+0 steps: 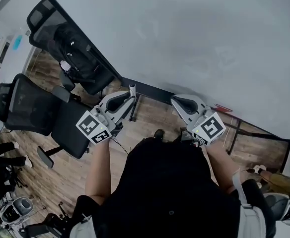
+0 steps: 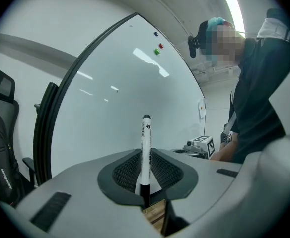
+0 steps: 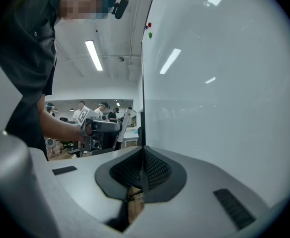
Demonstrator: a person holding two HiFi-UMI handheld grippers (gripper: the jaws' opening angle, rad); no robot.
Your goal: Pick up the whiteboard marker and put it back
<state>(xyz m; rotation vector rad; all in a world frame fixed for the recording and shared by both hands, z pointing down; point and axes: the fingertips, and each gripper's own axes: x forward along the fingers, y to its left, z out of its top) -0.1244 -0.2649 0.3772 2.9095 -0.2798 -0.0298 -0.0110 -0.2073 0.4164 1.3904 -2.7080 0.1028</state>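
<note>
L tongs [image 2: 146, 182] clamped on the whiteboard marker [image 2: 145, 148]; its dark lower end is pinched betw the pads, white barrel sticks out past the tips toward the whiteboard [image 2: 135, 93]. R tongs [image 3: 142, 175] pressed together w/ nothing betw them, held just beside the board edge. Person stands facing the board, both tongs out front, L [image 1: 125, 100] & R [image 1: 182, 103] apart. Black office chair [image 1: 31, 108] off to person's left, wood floor [image 1: 65, 172] below.
</note>
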